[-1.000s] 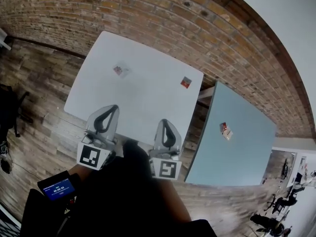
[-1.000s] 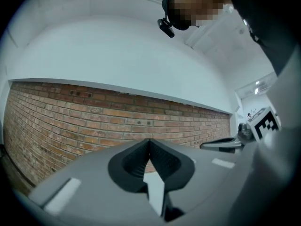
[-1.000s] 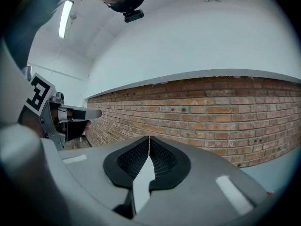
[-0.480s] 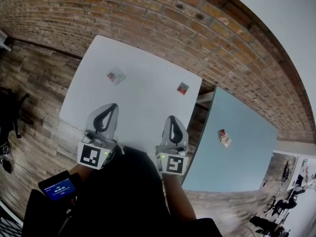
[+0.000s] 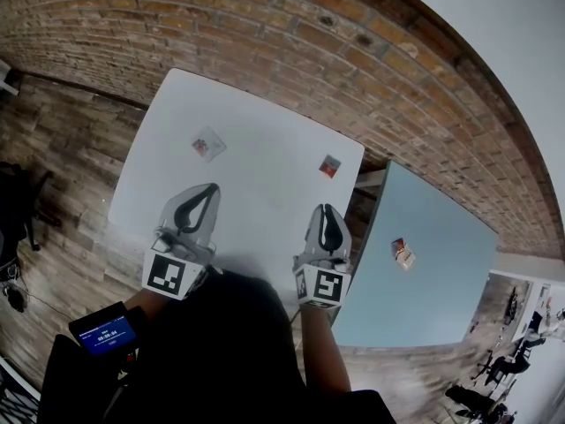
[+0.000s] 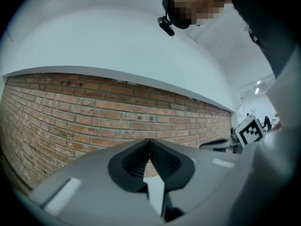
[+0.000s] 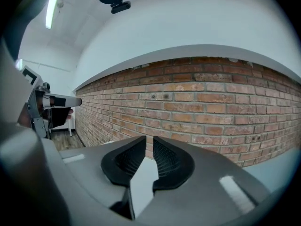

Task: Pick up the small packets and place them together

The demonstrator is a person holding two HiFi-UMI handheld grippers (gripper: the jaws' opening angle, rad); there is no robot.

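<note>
Two small packets lie on the white table (image 5: 265,113): a pale one with a red print (image 5: 207,144) at the far left and a red one (image 5: 330,165) by the right edge. A third packet (image 5: 402,251) lies on the blue-grey table (image 5: 441,290) to the right. My left gripper (image 5: 212,186) (image 6: 149,140) hovers over the white table's near part, shut and empty. My right gripper (image 5: 328,207) (image 7: 149,136) is near that table's front right corner, short of the red packet. Its jaws have just been opening to a narrow slit, with nothing between them.
A brick wall (image 5: 291,34) runs behind both tables, and both gripper views look straight at it. A narrow gap (image 5: 362,193) separates the tables. Wooden floor (image 5: 53,148) lies to the left. Chairs and people show at the far right bottom (image 5: 494,387).
Both grippers have moved forward over the white table's near edge, the right one also to the right, toward the red packet. The right jaws have parted slightly.
</note>
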